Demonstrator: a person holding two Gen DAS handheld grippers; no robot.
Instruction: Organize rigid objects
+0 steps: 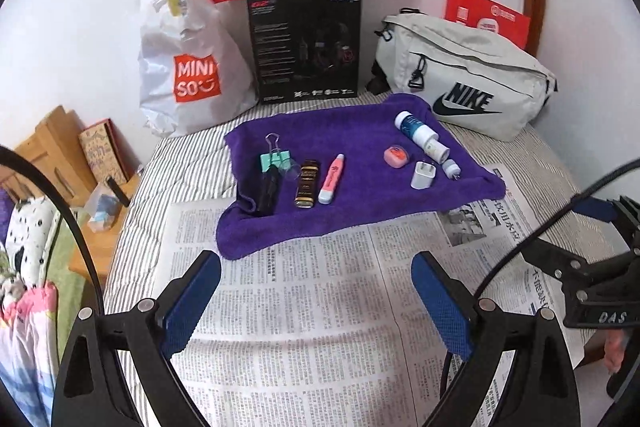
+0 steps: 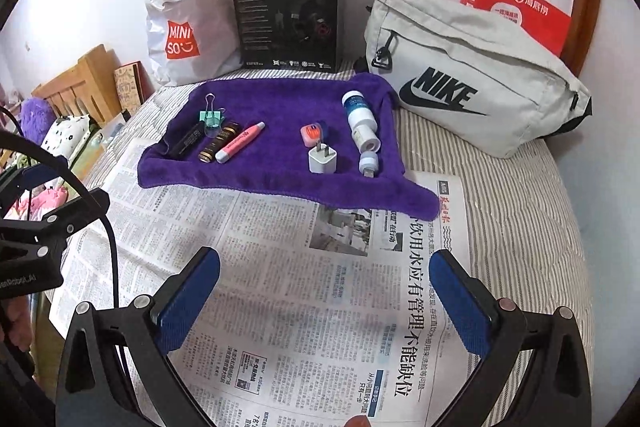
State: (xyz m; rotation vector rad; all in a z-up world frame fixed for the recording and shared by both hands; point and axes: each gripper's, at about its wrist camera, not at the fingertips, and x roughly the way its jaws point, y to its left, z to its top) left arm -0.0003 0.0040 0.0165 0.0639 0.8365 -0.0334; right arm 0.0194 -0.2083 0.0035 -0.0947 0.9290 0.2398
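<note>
Striped bedding [image 1: 192,155] carries spread newspaper [image 1: 304,307] and a purple towel [image 1: 360,131], with a white Nike bag [image 2: 472,75] and black box [image 2: 288,19] against the wall behind. On the towel lie a mint binder clip [image 1: 275,158], gold lighter [image 1: 307,183], pink highlighter [image 1: 332,179], white charger [image 2: 322,159] and white bottle [image 2: 358,113]. Left gripper [image 1: 316,291] and right gripper [image 2: 325,291] hover over the newspaper, jaws spread and holding nothing
</note>
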